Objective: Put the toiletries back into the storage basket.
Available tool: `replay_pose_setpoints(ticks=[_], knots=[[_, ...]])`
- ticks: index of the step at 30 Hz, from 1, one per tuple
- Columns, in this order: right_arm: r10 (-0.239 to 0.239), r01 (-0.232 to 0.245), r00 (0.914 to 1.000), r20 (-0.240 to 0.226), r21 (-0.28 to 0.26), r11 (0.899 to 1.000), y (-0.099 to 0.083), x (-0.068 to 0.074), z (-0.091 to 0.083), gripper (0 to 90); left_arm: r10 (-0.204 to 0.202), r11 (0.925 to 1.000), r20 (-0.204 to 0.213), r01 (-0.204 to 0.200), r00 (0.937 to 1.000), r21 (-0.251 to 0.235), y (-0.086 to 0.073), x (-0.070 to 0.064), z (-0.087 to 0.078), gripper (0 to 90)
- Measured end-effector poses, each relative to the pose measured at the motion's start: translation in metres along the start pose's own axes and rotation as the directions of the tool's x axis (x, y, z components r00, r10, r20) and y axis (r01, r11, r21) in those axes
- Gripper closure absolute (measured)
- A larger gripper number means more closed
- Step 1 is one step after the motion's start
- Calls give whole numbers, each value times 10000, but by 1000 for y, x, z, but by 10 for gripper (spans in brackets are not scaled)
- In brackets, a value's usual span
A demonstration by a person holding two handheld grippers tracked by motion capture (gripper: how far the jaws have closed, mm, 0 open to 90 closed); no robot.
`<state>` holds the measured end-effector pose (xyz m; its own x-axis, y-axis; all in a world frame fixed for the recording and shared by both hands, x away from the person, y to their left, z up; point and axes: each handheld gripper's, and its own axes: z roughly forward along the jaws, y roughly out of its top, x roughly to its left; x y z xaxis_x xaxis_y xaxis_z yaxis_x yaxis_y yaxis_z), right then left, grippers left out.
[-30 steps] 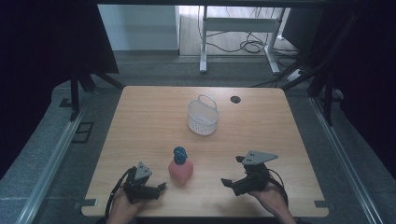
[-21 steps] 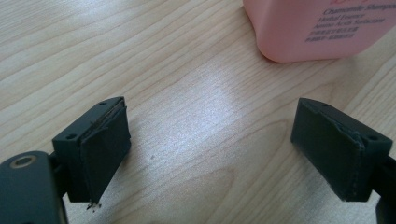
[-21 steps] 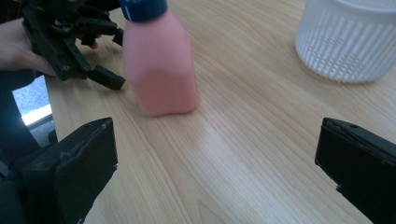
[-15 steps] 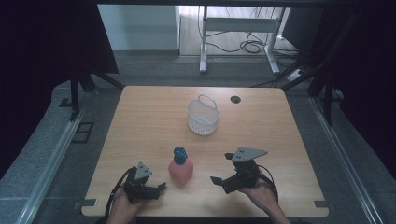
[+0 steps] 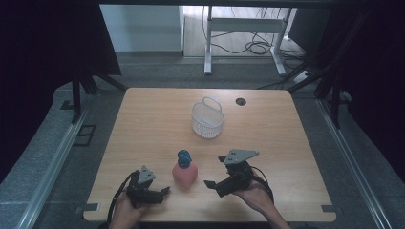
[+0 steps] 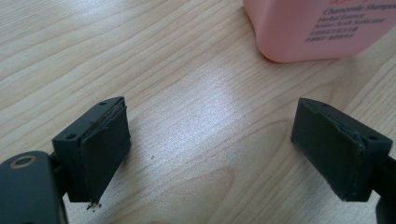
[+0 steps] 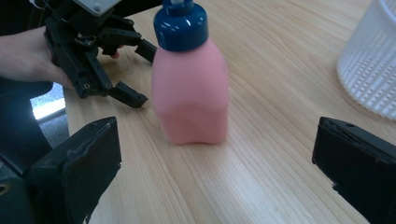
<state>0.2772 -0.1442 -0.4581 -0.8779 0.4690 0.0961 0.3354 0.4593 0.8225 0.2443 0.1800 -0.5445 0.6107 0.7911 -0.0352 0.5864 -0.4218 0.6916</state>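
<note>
High view: wooden bench [image 5: 143, 119], bare but for three things. Near its middle, white basket [image 5: 207, 119], handle up. Nearer the person from the basket, pink bottle [image 5: 184, 171], upright, blue cap [image 5: 184, 156]. Just right of the bottle, right claw [image 5: 213, 172], spread wide, empty, aimed at it. Just left of the bottle, left claw [image 5: 165, 194], low on the wood, likewise spread and empty. Left claw view: bottle's base beyond the open jaws, apart from both.
</note>
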Motion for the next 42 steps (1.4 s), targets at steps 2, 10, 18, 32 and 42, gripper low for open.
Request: replay_pose_setpoints(ticks=[2, 10, 18, 32, 42], knots=[[22, -23, 9999, -102, -46, 10000, 3, 1, 3, 9, 1, 10000, 0, -1, 10000, 0, 0, 0, 0, 114], [-69, 64, 9987, -510, -110, 9999, 11, 5, 16, 20, -3, 10000, 3, 3, 10000, -2, 0, 0, 0, 114], [-129, 105, 9967, -804, -304, 9995, 20, 8, 29, 95, 0, 10000, 2, 0, 10000, 2, 0, 0, 0, 114], [-126, 79, 9960, -882, -538, 9985, 40, 9, 51, 315, 0, 10000, -1, 0, 10000, -1, 0, 0, 0, 115], [-347, 321, 9961, -810, -337, 9989, 49, 11, 65, 448, -8, 10000, 1, 8, 10000, -11, 0, 0, 0, 114]])
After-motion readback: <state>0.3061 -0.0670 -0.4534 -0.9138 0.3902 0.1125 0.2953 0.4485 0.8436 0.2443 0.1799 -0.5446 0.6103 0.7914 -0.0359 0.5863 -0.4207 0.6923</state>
